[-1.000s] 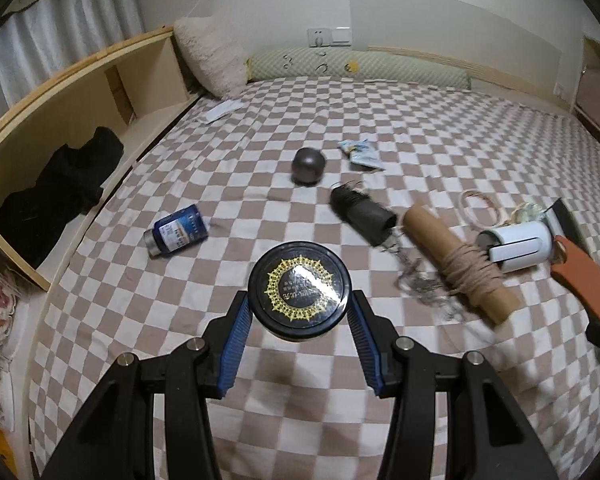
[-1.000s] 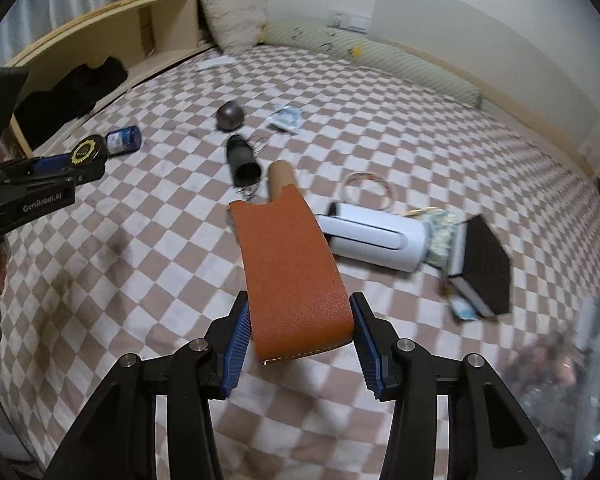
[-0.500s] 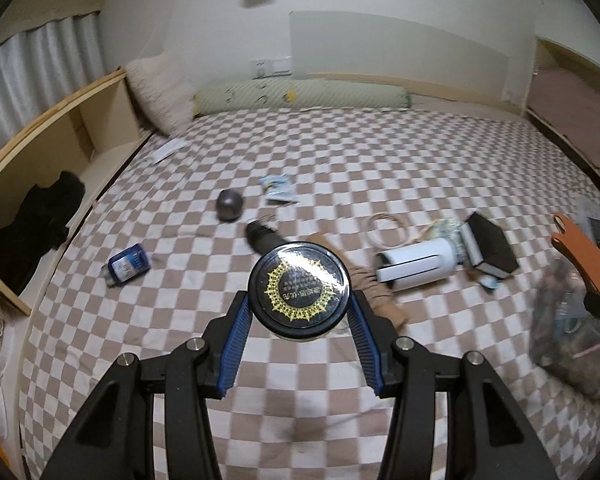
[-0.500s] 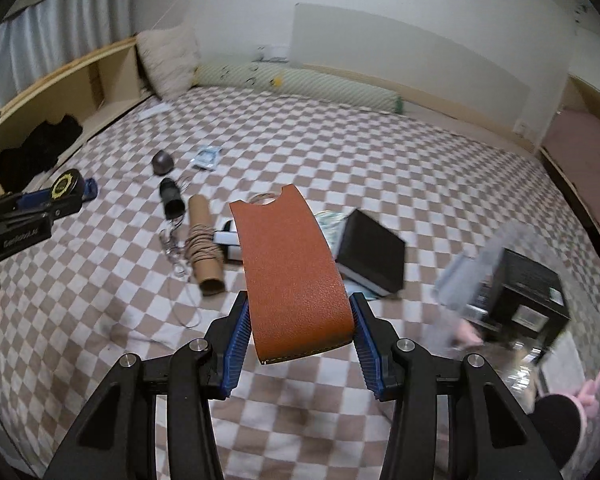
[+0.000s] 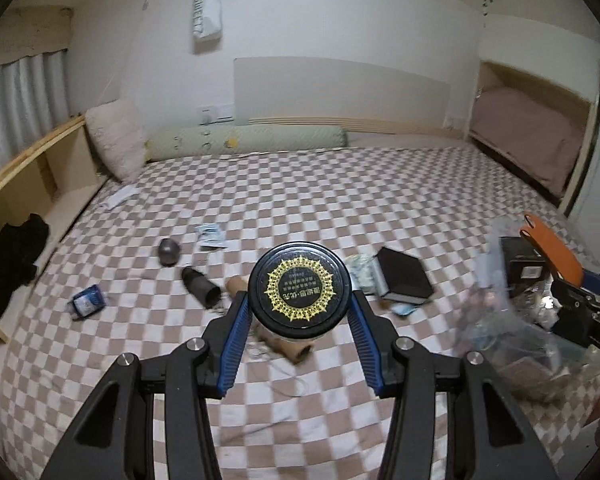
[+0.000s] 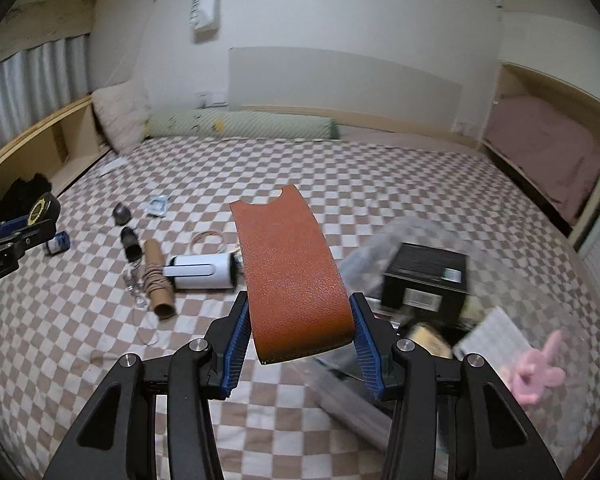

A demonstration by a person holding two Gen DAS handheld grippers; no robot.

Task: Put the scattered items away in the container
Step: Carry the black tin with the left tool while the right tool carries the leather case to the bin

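My left gripper (image 5: 298, 310) is shut on a round black jar (image 5: 298, 286) with a gold emblem on its lid, held above the checkered bed. My right gripper (image 6: 300, 322) is shut on a flat orange leather case (image 6: 290, 276) that sticks out forward. A clear plastic container (image 6: 362, 256) sits at the right on the bed, blurred, with a black box (image 6: 426, 276) and a pink item (image 6: 538, 372) in it. In the left wrist view the container (image 5: 486, 280) lies to the right, with the orange case (image 5: 552, 250) over it.
Loose on the bed lie a blue tin (image 5: 88, 301), a grey ball (image 5: 169, 251), a black cylinder (image 5: 202, 287), a twine-wound cardboard tube (image 6: 156, 280), a white cylinder (image 6: 200, 272), a black book (image 5: 404, 276) and a packet (image 5: 211, 236). A wooden shelf (image 5: 28, 168) runs along the left.
Both grippers have risen and swung right with their loads still held. The scattered items have slid to the left of both views, and the clear container has come into view at the right.
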